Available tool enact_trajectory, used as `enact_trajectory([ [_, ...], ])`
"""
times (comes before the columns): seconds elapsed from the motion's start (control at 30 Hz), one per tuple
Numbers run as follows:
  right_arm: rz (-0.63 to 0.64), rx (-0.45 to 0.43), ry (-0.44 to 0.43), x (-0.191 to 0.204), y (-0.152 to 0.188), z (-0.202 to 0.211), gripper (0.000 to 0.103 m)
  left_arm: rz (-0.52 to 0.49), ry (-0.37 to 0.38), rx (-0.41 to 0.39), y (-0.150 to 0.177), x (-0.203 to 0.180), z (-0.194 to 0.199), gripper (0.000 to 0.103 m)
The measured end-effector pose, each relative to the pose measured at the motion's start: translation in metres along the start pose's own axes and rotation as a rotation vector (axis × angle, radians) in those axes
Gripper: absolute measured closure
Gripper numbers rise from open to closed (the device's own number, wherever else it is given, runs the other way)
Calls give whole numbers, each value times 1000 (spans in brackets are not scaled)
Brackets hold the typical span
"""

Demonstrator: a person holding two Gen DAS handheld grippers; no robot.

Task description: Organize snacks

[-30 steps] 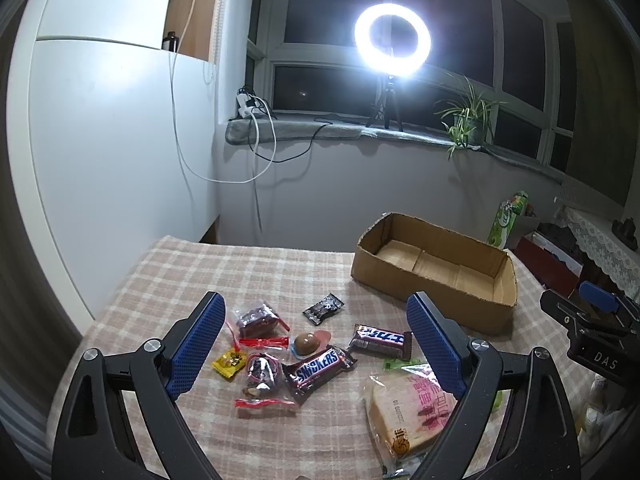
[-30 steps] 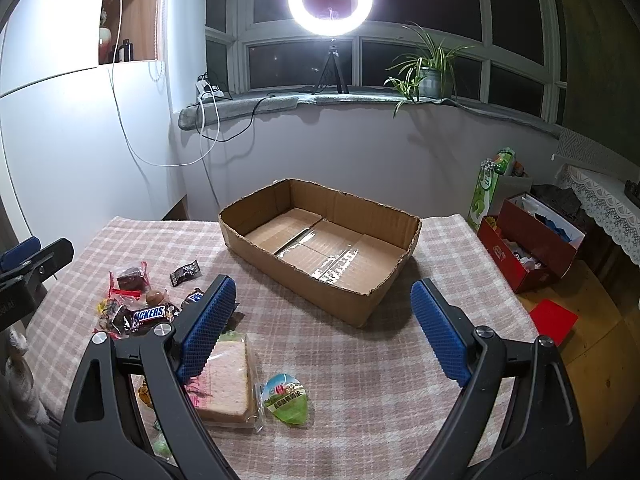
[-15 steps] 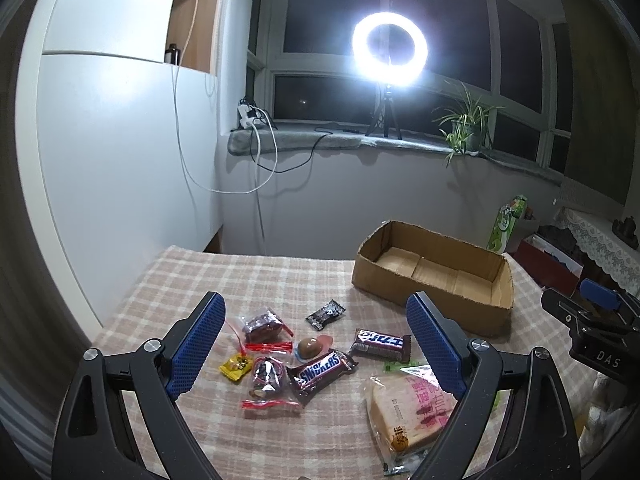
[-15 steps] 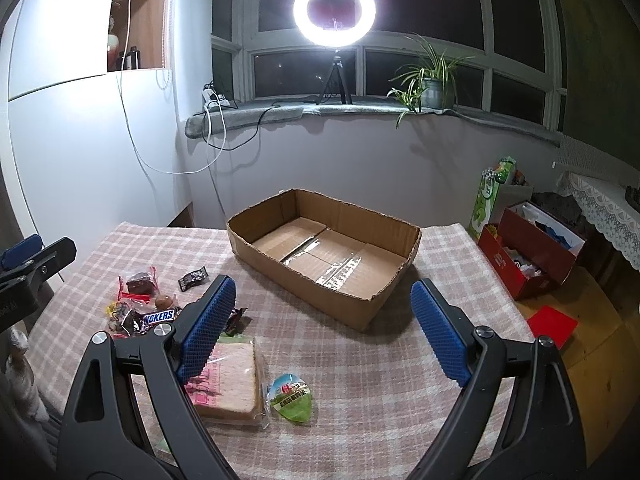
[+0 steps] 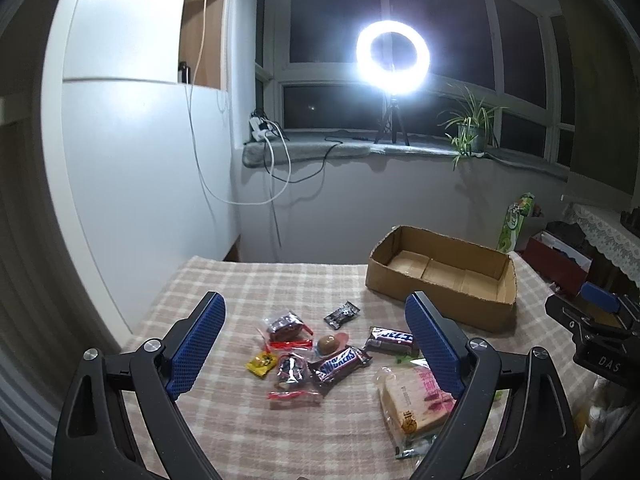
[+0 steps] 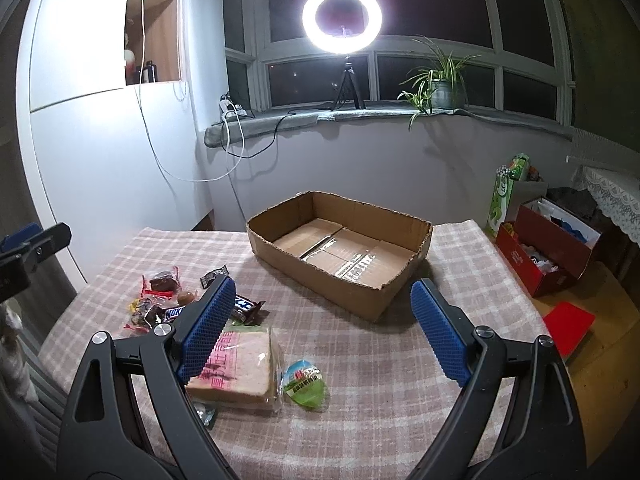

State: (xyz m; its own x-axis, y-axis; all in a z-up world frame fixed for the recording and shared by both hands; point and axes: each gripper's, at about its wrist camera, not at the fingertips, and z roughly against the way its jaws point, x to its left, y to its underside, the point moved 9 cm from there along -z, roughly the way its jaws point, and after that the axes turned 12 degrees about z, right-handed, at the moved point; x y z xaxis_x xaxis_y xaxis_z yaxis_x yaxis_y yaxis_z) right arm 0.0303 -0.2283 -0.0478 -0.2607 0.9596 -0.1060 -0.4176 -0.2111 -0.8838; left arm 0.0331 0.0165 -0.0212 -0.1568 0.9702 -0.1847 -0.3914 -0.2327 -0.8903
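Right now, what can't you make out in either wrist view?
- Green packet, left wrist: mostly hidden behind the left hand-held gripper finger.
- Sandwich pack, right wrist: left part covered by the right hand-held gripper finger.
- Small yellow candy: print too small to read.
- Red shoebox contents: unclear.

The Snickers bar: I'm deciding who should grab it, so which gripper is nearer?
Left. The Snickers bar lies just ahead of the open left gripper, between its fingers' lines. The right gripper sits off to the bar's right, nearer the cardboard box.
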Motion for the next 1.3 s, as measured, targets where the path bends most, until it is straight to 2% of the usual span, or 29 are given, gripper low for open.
enact_trajectory([
  [0.27, -26, -28, -13, -9, 5, 19, 11, -37, 9, -11, 4, -17, 23, 11],
  [0.53, -5, -47, -5, -8, 1, 36, 11, -14, 23, -8, 8, -16, 33, 11],
  [0.83, 24, -27, -10, -1, -5, 40, 11, 4, 54, 27, 18, -12, 35, 11],
  [1.0, 33, 37, -26, 1, 4, 23, 11, 15, 92, 102, 31, -11, 14, 11],
  [1.13, 51, 125, -100, 10, 21, 0, 11, 41, 115, 176, 46, -11, -4, 11],
  [1.3, 33, 254, -211, 20, 47, -34, 22, 92, 144, 293, 74, -10, -28, 15],
])
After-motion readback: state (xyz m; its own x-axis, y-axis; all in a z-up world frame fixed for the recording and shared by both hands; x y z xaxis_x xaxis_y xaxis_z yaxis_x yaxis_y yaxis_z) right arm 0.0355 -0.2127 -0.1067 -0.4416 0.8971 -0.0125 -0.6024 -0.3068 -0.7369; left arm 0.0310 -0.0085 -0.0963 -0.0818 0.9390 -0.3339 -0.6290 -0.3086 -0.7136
